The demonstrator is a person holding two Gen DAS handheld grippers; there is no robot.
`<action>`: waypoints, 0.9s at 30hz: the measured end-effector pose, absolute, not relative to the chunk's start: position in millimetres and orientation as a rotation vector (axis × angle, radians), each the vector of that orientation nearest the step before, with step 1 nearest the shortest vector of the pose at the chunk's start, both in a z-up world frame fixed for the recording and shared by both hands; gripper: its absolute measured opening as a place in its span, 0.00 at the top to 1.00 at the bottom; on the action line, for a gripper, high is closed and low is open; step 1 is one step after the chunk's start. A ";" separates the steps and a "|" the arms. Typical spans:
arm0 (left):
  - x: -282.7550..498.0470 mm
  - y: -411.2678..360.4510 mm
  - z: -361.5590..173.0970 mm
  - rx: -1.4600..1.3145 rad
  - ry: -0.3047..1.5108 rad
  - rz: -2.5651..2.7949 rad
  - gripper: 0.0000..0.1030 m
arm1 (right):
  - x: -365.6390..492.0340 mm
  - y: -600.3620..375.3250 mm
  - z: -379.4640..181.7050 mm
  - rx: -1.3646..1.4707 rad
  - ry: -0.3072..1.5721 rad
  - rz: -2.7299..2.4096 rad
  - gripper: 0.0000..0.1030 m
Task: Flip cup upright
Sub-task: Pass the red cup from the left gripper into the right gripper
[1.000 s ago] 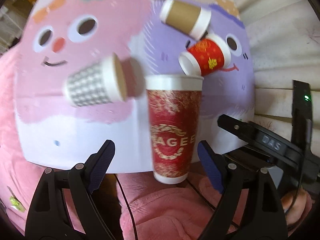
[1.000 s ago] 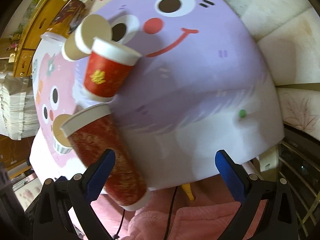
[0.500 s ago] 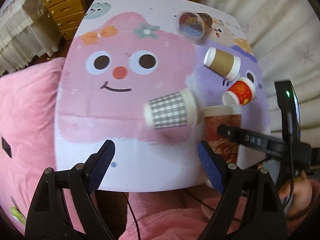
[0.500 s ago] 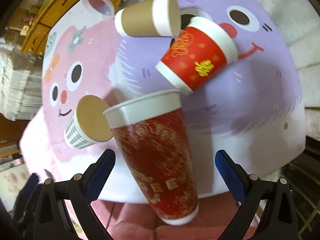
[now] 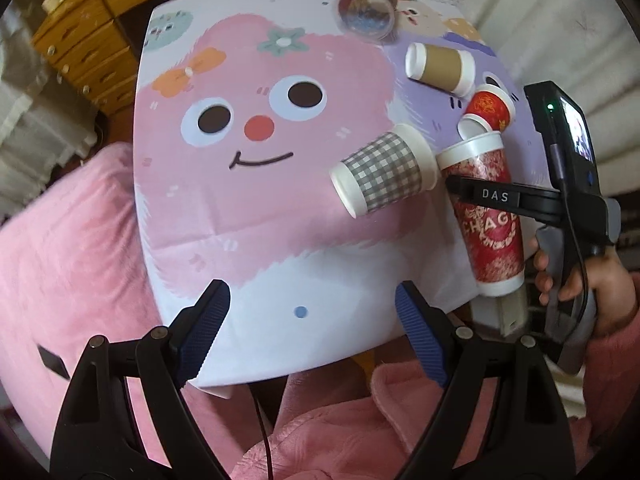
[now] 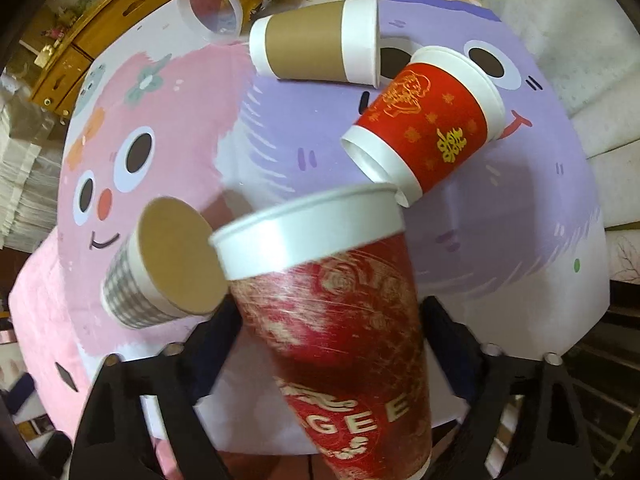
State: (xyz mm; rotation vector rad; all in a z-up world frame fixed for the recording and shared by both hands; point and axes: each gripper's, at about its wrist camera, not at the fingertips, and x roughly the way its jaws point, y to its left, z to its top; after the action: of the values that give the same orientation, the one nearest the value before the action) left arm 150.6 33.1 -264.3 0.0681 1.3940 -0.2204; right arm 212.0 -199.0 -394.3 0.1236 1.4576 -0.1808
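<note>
A tall red cup (image 6: 340, 320) with a white rim stands upright at the table's near right edge, also in the left wrist view (image 5: 486, 216). My right gripper (image 6: 330, 328) is shut on it, one finger on each side; its finger (image 5: 492, 196) crosses the cup in the left wrist view. My left gripper (image 5: 312, 312) is open and empty over the near table edge. A grey checked cup (image 5: 386, 174) lies on its side beside the tall cup, also in the right wrist view (image 6: 160, 276). A small red cup (image 6: 428, 128) and a brown cup (image 6: 316, 48) lie on their sides behind.
A clear plastic cup (image 6: 210, 10) lies on its side at the far end, beside a dark cup. The table carries a pink and purple cartoon cloth (image 5: 248, 208). A pink cushion (image 5: 68, 264) lies left, a wooden dresser (image 5: 84, 36) stands behind, and a white curtain hangs right.
My right gripper has closed in around the tall red cup and gripped it. My left gripper has pulled back and turned left, so the cup sits at its view's right side.
</note>
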 end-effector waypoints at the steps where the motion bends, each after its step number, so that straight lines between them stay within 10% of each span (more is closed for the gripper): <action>1: 150.0 33.8 -261.0 0.091 1.382 -0.230 0.20 | 208.6 -199.2 -394.8 0.128 1.447 -0.175 0.15; 27: 169.3 40.7 -229.5 0.089 1.269 -0.254 0.20 | 88.3 -200.7 -262.7 0.062 0.737 0.074 0.20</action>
State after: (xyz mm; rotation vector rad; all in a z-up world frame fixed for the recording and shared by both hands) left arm 169.2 40.7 -229.5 0.0889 1.2693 -0.2536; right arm 88.3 -200.7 -262.7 0.0622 0.7367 0.0738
